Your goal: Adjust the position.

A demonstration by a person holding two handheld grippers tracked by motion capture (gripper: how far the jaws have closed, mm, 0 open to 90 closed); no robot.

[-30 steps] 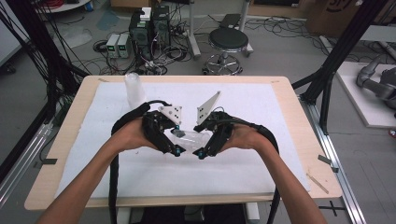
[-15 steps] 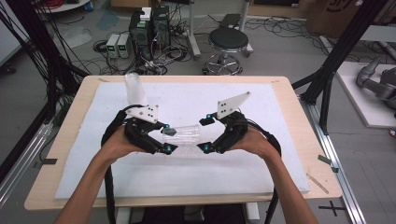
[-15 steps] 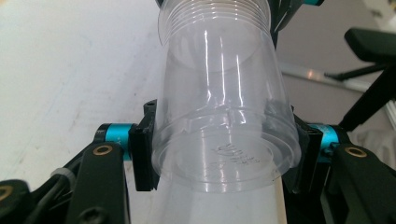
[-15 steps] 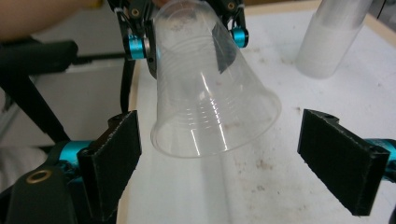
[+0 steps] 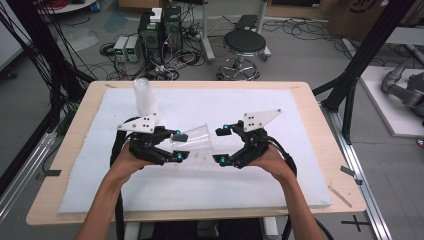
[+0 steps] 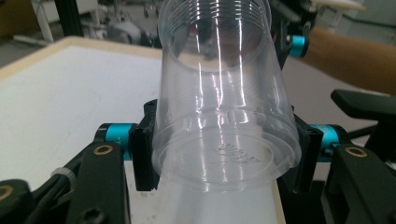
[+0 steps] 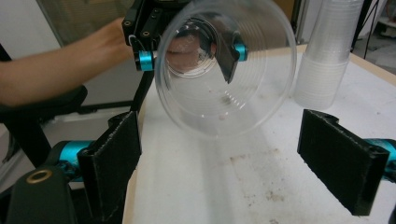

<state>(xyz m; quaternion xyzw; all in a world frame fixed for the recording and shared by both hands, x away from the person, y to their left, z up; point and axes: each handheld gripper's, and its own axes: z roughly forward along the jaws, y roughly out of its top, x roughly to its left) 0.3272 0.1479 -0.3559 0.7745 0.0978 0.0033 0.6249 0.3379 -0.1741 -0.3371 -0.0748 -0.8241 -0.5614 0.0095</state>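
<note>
A clear plastic cup (image 5: 196, 138) lies on its side just above the white pad, its mouth turned to the right. My left gripper (image 5: 178, 146) is shut on the cup's base end; in the left gripper view both pads press the cup (image 6: 224, 107) from either side. My right gripper (image 5: 221, 145) stands open a short way from the mouth and does not touch it. In the right gripper view I look into the cup's (image 7: 224, 70) mouth, and the wide-spread black pads (image 7: 343, 165) have nothing between them.
A stack of clear cups (image 5: 144, 97) stands upright at the back left of the white foam pad (image 5: 280, 185), also seen as the stack (image 7: 327, 51) in the right gripper view. The pad covers most of the wooden table (image 5: 320, 115). A stool and computers stand beyond the far edge.
Both hands have drawn apart and sunk toward the pad. The cup stayed with the left gripper, and the right gripper has backed off to the right, away from its mouth.
</note>
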